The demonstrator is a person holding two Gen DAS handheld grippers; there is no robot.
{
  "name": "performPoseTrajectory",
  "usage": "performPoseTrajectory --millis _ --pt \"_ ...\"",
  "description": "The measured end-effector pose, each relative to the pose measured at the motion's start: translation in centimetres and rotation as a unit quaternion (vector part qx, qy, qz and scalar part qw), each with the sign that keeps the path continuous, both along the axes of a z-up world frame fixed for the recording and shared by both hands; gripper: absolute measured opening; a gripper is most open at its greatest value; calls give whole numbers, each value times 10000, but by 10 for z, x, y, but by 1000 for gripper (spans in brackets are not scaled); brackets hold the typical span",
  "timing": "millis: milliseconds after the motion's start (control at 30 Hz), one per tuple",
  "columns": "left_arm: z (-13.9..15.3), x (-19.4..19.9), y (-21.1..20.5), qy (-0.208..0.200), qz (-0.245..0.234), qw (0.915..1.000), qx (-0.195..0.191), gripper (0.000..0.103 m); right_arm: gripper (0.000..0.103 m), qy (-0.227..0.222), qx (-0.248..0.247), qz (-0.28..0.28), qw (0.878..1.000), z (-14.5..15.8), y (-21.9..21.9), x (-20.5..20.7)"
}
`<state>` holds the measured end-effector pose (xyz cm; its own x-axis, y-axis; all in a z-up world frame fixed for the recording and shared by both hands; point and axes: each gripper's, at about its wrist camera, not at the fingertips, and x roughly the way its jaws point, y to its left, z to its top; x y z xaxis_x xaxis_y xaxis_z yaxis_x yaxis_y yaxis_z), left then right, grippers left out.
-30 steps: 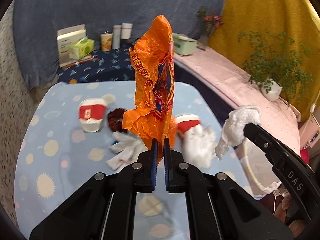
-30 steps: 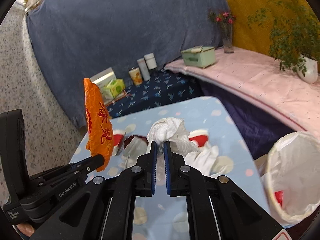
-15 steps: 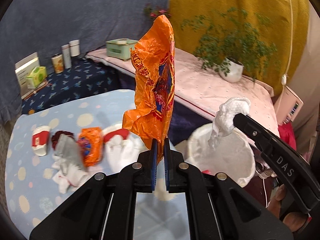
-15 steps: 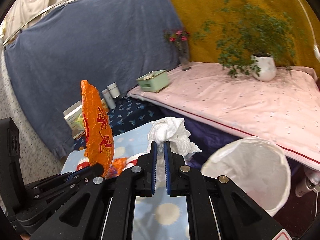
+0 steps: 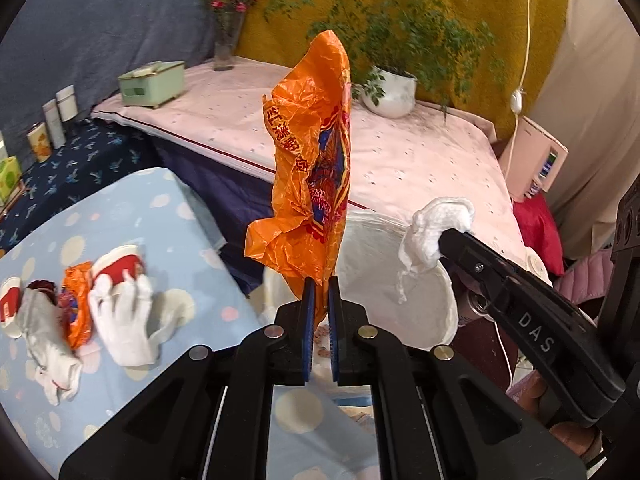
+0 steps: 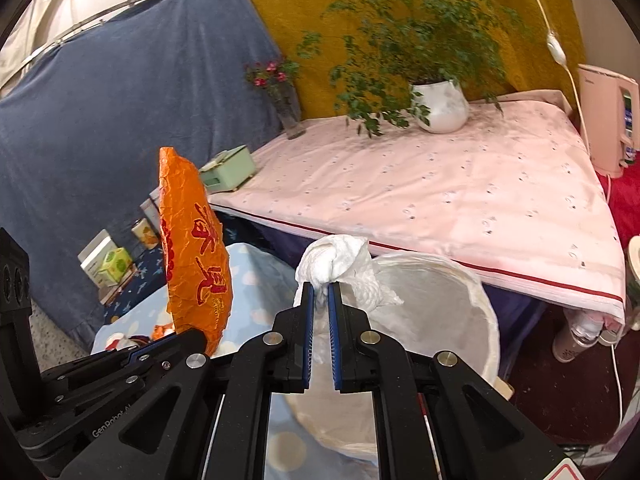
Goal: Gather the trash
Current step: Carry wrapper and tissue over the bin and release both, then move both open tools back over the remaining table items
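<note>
2 grippers, 1 wrapper (image 5: 311, 168), 1 tissue (image 6: 340, 266).

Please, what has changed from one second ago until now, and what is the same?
Both grippers swung from above the table toward the white-lined bin. The left gripper now holds the orange wrapper in front of the bin; the right gripper holds the crumpled tissue at its rim. Both grips stayed shut, nothing was released. The trash left on the table did not move.
</note>
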<state>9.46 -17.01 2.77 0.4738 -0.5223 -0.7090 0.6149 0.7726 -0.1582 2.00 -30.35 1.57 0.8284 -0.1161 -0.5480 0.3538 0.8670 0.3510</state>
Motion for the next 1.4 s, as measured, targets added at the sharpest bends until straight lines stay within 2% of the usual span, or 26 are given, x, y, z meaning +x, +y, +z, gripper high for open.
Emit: performPoseTrajectory --millis 100,167,233,267,333,667,1400 --pt "-6 0 -12 59 -118 9999 1 7 8 69 26 -70 9999 -6 -8 -1" --pt "-10 2 -18 75 -109 9999 52 11 14 93 -33 -178 9998 -9 -11 -2" --pt "-13 5 -20 106 -17 9999 82 38 18 103 -47 -213 9997 -11 -13 -2" --pt "-14 7 -19 105 48 9999 63 40 25 96 -40 -245 9996 -11 -14 -2" --pt "-16 9 -18 148 102 9998 56 40 31 74 -50 -287 9995 -12 -15 -3" --pt "-15 16 6 133 427 9990 32 41 39 76 -69 -210 9997 -7 -3 2" --pt "-16 28 82 147 1231 9923 -80 43 40 232 -260 492 9982 -4 67 29"
